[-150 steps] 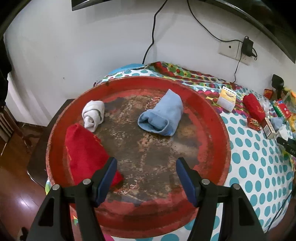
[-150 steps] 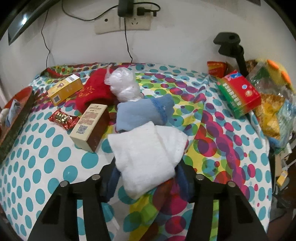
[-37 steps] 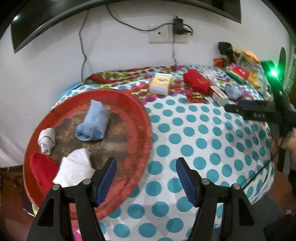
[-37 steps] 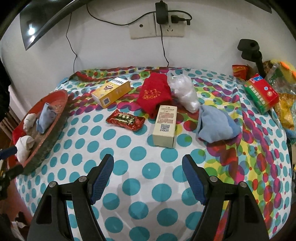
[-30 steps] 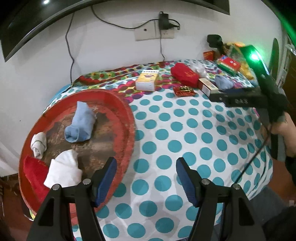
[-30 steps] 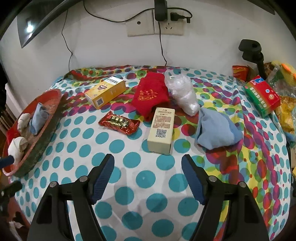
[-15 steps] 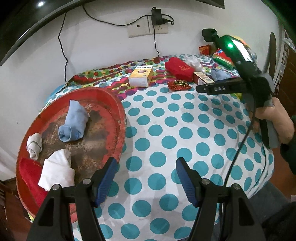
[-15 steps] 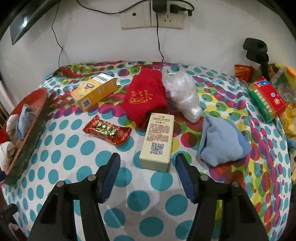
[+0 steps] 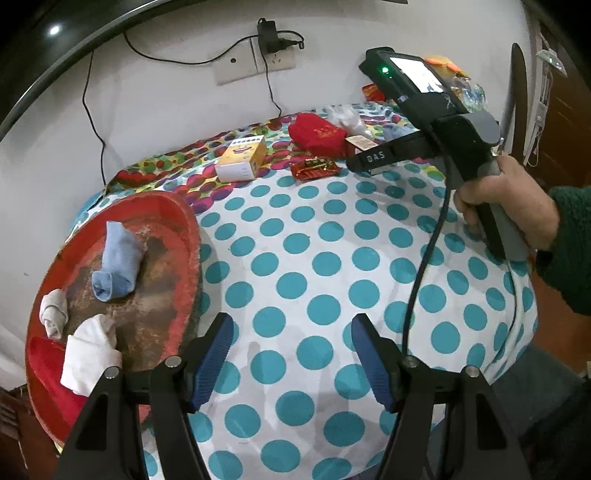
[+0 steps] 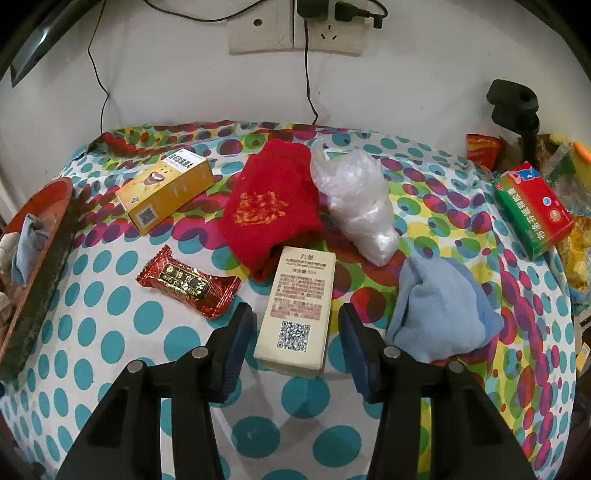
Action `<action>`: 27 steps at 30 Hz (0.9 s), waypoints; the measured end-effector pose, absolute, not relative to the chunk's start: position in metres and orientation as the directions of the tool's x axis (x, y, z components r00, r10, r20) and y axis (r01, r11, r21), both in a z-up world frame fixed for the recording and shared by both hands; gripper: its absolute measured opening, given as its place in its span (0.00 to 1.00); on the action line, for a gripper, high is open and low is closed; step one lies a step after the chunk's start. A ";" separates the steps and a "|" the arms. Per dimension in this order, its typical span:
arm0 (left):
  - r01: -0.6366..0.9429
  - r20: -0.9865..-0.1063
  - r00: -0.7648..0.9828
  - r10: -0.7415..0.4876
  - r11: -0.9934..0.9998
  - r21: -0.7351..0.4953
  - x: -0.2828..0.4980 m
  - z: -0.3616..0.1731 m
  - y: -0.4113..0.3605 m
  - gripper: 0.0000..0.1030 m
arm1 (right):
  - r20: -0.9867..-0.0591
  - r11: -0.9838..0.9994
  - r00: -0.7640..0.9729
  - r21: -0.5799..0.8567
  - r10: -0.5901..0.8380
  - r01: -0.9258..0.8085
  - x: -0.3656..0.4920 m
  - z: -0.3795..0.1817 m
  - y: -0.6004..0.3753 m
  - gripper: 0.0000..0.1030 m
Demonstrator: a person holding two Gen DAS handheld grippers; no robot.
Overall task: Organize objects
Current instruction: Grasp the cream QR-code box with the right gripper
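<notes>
My right gripper (image 10: 295,334) is open, its fingers on either side of the near end of a cream box (image 10: 299,310) with a QR code, not touching it. Around the box lie a red sock (image 10: 273,206), a light blue sock (image 10: 439,310), a red candy wrapper (image 10: 188,282), a yellow box (image 10: 166,188) and a clear plastic bag (image 10: 358,199). My left gripper (image 9: 291,354) is open and empty above the dotted cloth, right of the red tray (image 9: 184,229). The tray holds a blue sock (image 9: 116,258), a white sock (image 9: 86,354), a small white sock (image 9: 53,312) and a red sock (image 9: 44,350).
A red and green box (image 10: 532,210), snack bags and a black stand (image 10: 513,103) crowd the right edge. A wall socket with cables (image 10: 295,29) is behind. The hand holding the right gripper (image 9: 506,199) shows in the left wrist view.
The right gripper let go of the white sock, which now lies in the tray, then moved forward to straddle the cream box. The left gripper pulled back from the tray and turned right.
</notes>
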State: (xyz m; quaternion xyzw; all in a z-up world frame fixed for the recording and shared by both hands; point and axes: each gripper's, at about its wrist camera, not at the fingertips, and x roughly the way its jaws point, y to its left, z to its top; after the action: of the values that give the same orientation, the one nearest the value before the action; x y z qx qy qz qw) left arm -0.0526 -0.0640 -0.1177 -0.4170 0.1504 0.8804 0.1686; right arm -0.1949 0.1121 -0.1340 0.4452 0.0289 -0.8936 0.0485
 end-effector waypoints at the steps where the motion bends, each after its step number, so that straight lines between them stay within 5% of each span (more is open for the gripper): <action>1: -0.424 -0.782 -0.597 0.177 -0.898 0.120 -0.052 -0.117 -0.064 0.66 | -0.798 -0.994 -0.599 -0.007 -0.063 0.113 -0.195 -0.134 0.112 0.45; 6: -0.419 -0.777 -0.599 0.195 -0.903 0.096 -0.053 -0.114 -0.070 0.66 | -0.796 -0.990 -0.601 -0.016 -0.073 0.142 -0.194 -0.134 0.113 0.44; 10: -0.411 -0.785 -0.587 0.198 -0.908 0.078 -0.061 -0.114 -0.076 0.66 | -0.791 -0.984 -0.605 -0.021 -0.091 0.175 -0.193 -0.134 0.115 0.27; 27: -0.693 -0.836 -0.401 0.374 -0.721 0.009 -0.196 -0.077 -0.009 0.66 | -0.778 -0.961 -0.588 0.076 -0.223 0.265 -0.173 -0.133 0.155 0.27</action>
State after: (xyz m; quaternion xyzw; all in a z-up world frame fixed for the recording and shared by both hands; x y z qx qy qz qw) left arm -0.1957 -0.0087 -0.0774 -0.4392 0.1813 0.8170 0.3266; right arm -0.1733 0.1554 -0.1334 0.4329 0.0242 -0.8906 0.1371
